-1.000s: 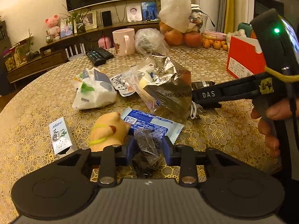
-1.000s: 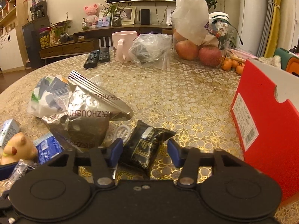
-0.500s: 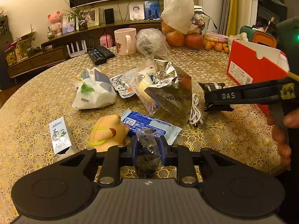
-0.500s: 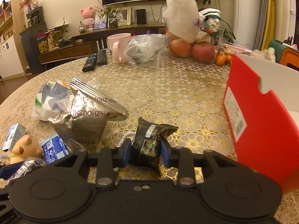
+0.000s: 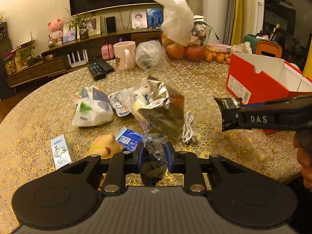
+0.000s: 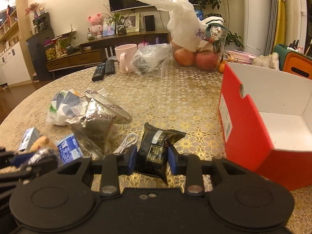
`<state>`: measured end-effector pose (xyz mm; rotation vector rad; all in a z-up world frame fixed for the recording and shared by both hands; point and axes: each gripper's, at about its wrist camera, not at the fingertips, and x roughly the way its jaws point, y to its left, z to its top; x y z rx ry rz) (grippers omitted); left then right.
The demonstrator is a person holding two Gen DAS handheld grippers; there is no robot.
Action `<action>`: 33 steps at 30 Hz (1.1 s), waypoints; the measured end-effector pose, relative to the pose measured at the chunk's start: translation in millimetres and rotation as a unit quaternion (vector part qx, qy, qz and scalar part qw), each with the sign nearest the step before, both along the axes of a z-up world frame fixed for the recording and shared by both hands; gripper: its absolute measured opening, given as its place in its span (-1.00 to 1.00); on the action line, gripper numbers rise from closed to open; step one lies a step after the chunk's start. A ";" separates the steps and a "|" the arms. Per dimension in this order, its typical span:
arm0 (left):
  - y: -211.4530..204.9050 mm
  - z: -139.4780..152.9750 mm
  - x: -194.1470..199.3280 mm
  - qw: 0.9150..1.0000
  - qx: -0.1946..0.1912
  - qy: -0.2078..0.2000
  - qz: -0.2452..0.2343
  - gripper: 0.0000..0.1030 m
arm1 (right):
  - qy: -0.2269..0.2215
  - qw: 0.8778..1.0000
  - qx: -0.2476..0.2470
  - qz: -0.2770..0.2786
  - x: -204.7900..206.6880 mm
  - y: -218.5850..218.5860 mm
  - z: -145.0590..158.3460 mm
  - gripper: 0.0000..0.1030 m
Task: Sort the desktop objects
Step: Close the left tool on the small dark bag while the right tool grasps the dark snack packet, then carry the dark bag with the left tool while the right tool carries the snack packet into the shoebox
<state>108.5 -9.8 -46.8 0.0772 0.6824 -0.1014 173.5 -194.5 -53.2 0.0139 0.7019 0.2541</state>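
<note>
Gold lace-patterned tablecloth [image 6: 175, 101] is shown covering a round table in a lamplit living room, a TV shelf [image 5: 93, 41] behind. A dark clear wrapper [image 5: 154, 156] is clamped by the left gripper [image 5: 154, 157]; a black packet [image 6: 156, 152] is pinched by the right gripper [image 6: 151, 159], raised beside the red box [image 6: 245, 128].

Gold lace pattern across the tablecloth [image 6: 175, 105], a red box [image 6: 245, 136] white inside, a black packet [image 6: 156, 152] with gold print, a crinkled silver foil bag [image 6: 97, 120], a pale pink mug [image 6: 125, 57].
</note>
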 end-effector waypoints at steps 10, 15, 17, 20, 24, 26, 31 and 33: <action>-26.5 29.9 -11.8 0.999 0.002 -0.020 -0.026 -0.58 | -0.008 1.000 0.004 0.005 -34.1 -24.3 33.2 -0.38; -43.2 46.0 -18.2 0.999 0.003 -0.033 -0.042 -0.58 | -0.020 1.000 0.013 0.004 -47.3 -41.3 53.9 -0.38; -50.0 52.1 -20.2 0.998 0.004 -0.036 -0.048 -0.58 | -0.025 1.000 0.015 0.002 -51.9 -48.3 59.9 -0.38; -61.2 60.3 -21.3 0.997 0.006 -0.041 -0.059 -0.58 | -0.032 0.999 0.015 0.000 -59.1 -59.9 69.9 -0.38; -79.2 70.6 -19.0 0.996 0.007 -0.046 -0.075 -0.58 | -0.043 0.999 0.016 -0.006 -65.9 -76.3 81.9 -0.38; -89.4 75.6 -17.3 0.995 0.006 -0.050 -0.085 -0.58 | -0.049 0.999 0.017 -0.012 -67.3 -85.4 86.5 -0.38; -117.9 85.8 -9.7 0.992 0.005 -0.056 -0.112 -0.58 | -0.056 0.998 0.014 -0.026 -65.9 -108.9 94.4 -0.38; -129.2 89.1 -4.8 0.991 0.002 -0.056 -0.124 -0.58 | -0.057 0.998 0.013 -0.033 -64.7 -118.2 95.5 -0.38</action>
